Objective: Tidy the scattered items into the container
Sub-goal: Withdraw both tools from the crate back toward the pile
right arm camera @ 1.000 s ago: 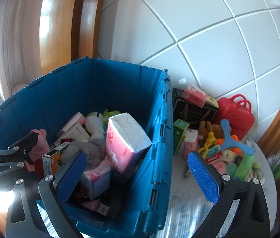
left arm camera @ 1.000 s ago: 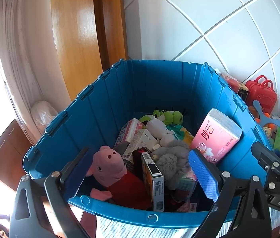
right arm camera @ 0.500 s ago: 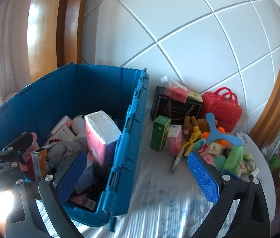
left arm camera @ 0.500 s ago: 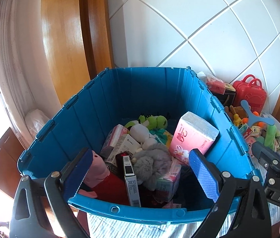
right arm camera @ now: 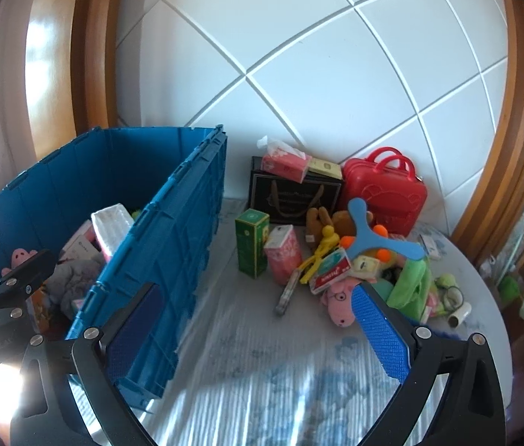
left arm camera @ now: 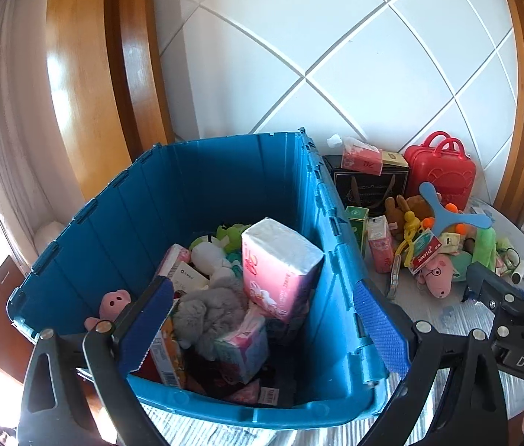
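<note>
place: home room | cues: plush toys (right arm camera: 340,299), tissue packs (right arm camera: 284,161), wood door frame (left arm camera: 132,55), tiled wall (right arm camera: 299,55)

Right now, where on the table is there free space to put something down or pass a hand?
The table is bare in front, between the blue crate and the toy pile. A narrow strip runs back between the crate wall and the green box. The pile up to the red case is crowded, and so is the crate.
</note>
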`<control>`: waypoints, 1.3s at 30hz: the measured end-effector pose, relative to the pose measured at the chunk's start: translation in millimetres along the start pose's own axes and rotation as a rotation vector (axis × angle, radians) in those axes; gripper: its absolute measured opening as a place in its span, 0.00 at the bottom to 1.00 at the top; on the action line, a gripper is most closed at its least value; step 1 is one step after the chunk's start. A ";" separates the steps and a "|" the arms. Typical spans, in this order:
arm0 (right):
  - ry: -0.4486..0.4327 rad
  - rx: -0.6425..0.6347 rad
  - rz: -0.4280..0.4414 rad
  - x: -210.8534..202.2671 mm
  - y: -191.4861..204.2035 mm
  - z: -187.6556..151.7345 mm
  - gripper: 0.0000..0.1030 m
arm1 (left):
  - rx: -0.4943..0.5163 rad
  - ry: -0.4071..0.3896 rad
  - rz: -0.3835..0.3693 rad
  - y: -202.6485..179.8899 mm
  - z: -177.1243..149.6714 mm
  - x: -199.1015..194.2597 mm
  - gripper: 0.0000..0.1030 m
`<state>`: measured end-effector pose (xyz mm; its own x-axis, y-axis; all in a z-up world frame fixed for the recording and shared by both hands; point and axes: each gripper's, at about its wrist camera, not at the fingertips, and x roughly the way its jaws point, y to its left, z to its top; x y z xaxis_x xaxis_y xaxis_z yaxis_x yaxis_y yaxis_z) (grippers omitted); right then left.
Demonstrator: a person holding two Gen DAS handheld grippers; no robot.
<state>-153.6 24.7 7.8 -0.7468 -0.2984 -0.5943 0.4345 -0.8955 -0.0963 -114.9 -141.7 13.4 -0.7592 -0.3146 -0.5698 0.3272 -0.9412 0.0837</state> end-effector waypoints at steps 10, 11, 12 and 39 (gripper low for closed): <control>0.013 -0.001 0.019 9.5 -88.0 -14.2 1.00 | 0.004 0.004 0.018 -91.7 -1.3 -5.8 0.96; 0.013 -0.004 0.018 9.5 -97.0 -15.9 1.00 | 0.002 0.006 0.018 -100.7 -1.2 -6.2 0.96; 0.012 -0.006 0.015 8.9 -106.0 -17.9 1.00 | 0.002 0.006 0.015 -110.0 -1.5 -6.8 0.96; 0.167 0.238 -0.227 26.8 -280.1 -75.7 1.00 | 0.131 0.097 -0.168 -227.8 -2.6 41.6 0.96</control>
<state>-257.3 292.5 -41.6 -0.7096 -0.0431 -0.7033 0.1234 -0.9903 -0.0638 -219.5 60.0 -31.4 -0.7369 -0.1445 -0.6603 0.1197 -0.9893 0.0830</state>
